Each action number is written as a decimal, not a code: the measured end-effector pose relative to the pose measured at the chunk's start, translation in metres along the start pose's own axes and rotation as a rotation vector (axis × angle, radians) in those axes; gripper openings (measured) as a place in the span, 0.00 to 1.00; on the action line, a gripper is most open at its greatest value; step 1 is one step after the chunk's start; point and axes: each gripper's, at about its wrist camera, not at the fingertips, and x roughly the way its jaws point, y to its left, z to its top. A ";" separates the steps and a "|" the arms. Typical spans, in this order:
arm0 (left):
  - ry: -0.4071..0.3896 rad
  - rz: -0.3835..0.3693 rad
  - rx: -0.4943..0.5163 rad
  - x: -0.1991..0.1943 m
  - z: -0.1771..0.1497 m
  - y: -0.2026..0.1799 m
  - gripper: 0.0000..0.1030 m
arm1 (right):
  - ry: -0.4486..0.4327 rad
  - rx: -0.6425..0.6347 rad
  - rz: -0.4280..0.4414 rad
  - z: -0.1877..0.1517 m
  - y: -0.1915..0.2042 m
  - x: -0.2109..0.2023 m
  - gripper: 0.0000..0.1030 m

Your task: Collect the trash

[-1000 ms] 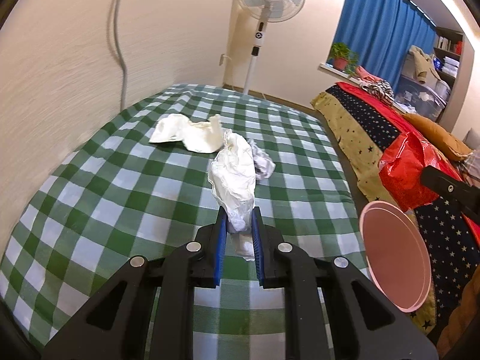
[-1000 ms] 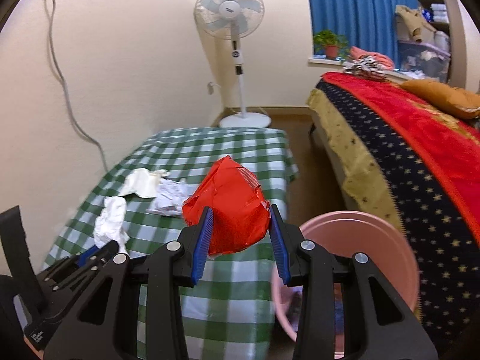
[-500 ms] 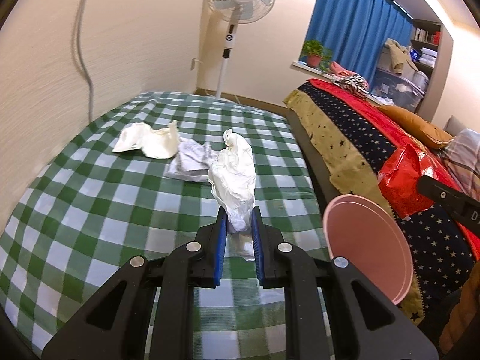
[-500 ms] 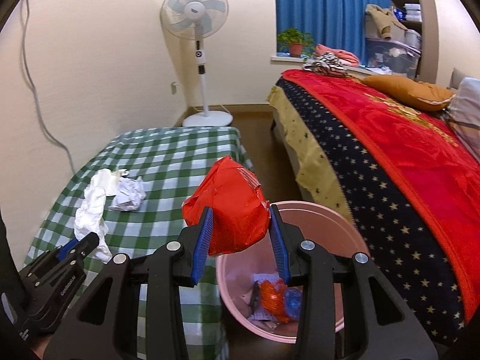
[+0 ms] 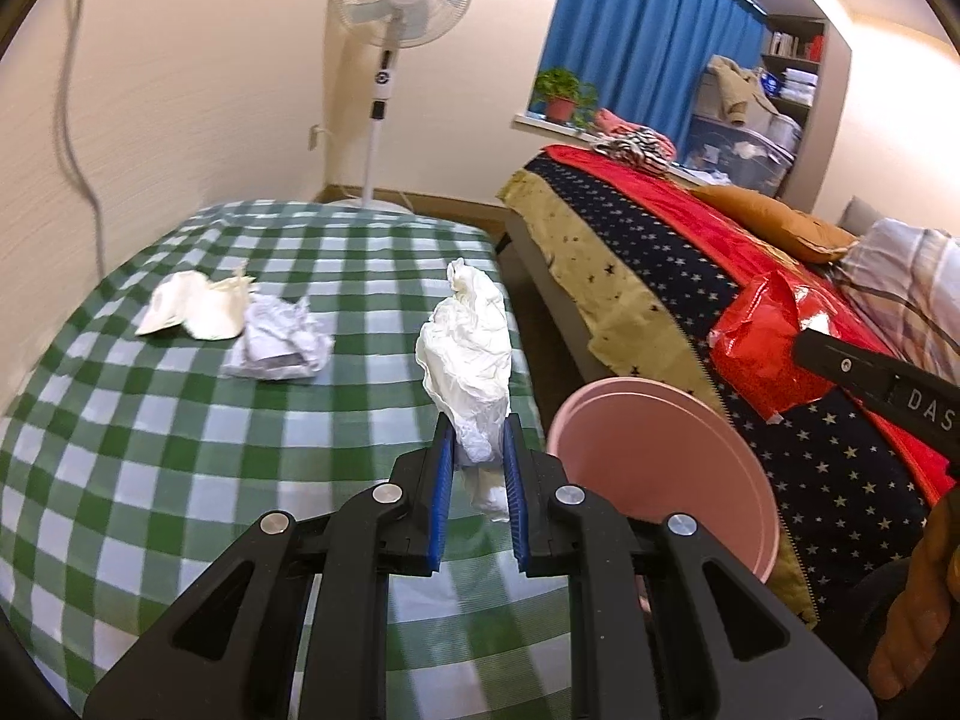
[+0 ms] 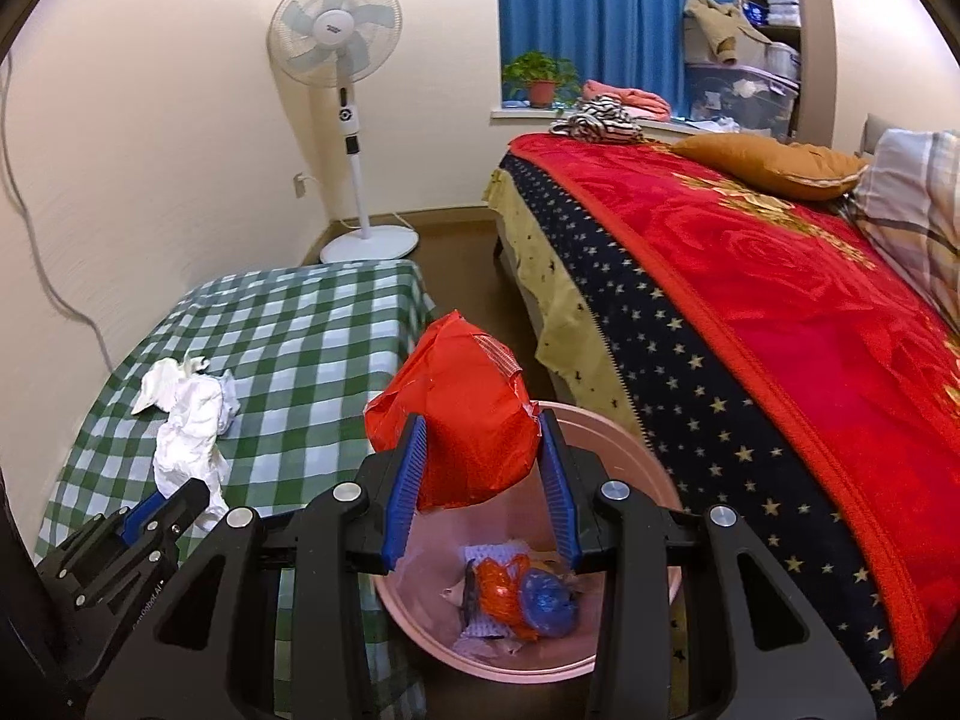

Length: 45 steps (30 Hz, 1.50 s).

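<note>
**Two pieces in hand, bin right below**

Step in hand, as we judge it: drop both pieces into the pink bin. To do it well w/ the right gripper, we'd let go only once the red wrapper sits fully over the bin mouth, not over the rim. It's light & crinkly, so it may cling to a pad or drift; best released low.

Right gripper is clamped on the red wrapper, which bulges up betw. the blue pads. Wrapper hangs above the near part of the bin, whose opening shows just below w/ other rubbish already at the bottom.

Left gripper is clamped on the white tissue, which stands up out of the jaws. From that view it's above the checked table, near its right edge, bin just beside to the right. It needs to go right before release, else the tissue lands on the cloth.

Two more scraps lie on the table, touching: a cream tissue & a crumpled paper, well apart from both grippers.
</note>
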 end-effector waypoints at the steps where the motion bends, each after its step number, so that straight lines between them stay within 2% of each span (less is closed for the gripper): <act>1: 0.002 -0.007 0.005 0.001 0.000 -0.004 0.16 | 0.000 0.003 -0.008 0.000 -0.003 0.000 0.37; 10: 0.011 -0.064 0.058 0.017 0.003 -0.034 0.16 | 0.010 0.057 -0.094 0.001 -0.036 0.011 0.37; 23: 0.036 -0.132 0.133 0.039 0.005 -0.068 0.16 | 0.021 0.088 -0.122 0.001 -0.045 0.020 0.37; 45: 0.060 -0.152 0.139 0.052 0.001 -0.078 0.16 | 0.023 0.107 -0.123 0.001 -0.048 0.023 0.37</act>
